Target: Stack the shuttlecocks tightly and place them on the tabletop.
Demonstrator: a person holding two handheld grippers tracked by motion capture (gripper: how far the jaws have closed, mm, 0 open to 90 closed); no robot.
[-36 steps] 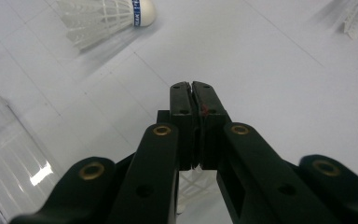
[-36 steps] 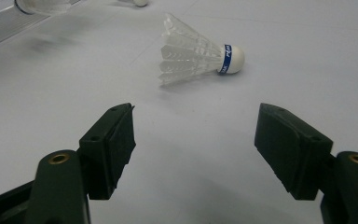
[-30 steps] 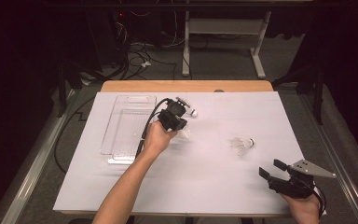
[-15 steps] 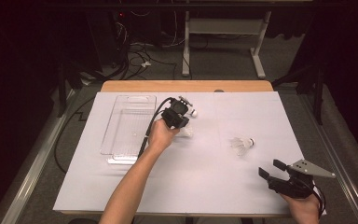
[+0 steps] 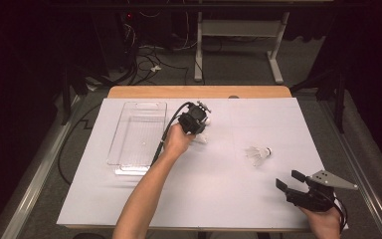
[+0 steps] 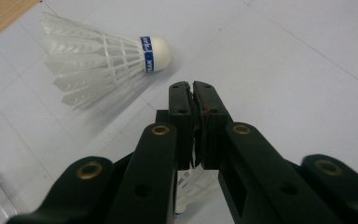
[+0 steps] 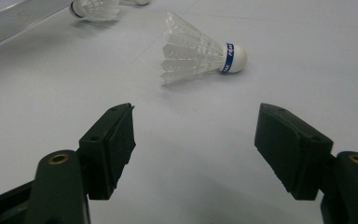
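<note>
Shuttlecock feathers point(image 6: 189, 186) pinched in closed left gripper point(image 6: 193, 88); right gripper point(image 7: 193, 140) gapes empty.

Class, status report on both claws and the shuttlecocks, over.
Left claw shut, shuttlecock lying just ahead, untouched. Right claw open, second shuttlecock ahead, apart. Nothing in the way.

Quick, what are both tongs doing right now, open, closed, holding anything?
Left tongs: closed; white feathers show beneath them, a grip on a shuttlecock cannot be told.
Right tongs: open, holding nothing.
</note>
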